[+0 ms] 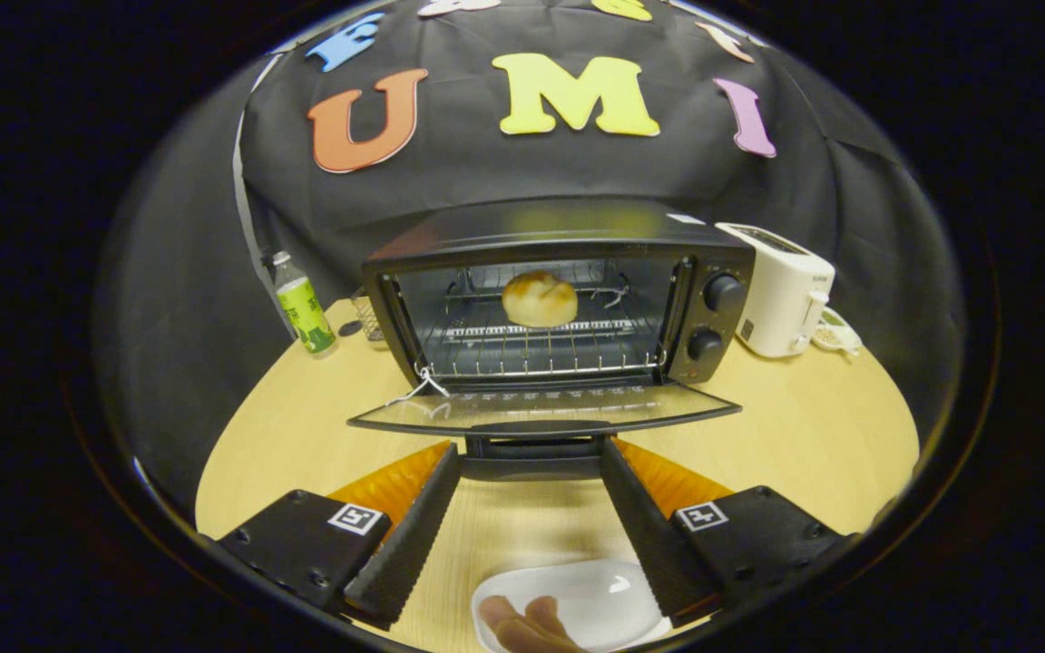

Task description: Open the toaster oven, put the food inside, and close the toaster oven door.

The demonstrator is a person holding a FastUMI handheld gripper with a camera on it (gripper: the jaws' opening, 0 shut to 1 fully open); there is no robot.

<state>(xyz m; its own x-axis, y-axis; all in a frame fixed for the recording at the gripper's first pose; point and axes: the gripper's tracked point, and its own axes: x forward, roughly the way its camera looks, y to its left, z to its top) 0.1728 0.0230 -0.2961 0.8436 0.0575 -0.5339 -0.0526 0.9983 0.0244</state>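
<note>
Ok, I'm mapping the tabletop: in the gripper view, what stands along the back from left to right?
Green-labelled bottle → toaster oven, door down, bun on its rack → white toaster. The open gripper has its fingertips either side of the door handle.

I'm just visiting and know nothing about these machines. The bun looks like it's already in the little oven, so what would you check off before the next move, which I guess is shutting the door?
1. Food inside: the bun sits on the rack of the toaster oven. Ok.
2. Door state: folded down flat, not yet closed. Not ok.
3. Gripper: fingers open, empty, tips at either end of the door handle. Ok.
4. Doorway: a white string hangs at the left hinge corner and might catch. Not ok.
5. Bun far enough back to clear the door: cannot tell.
6. White plate lies between the fingers near their bases, away from the door. Ok.
</note>
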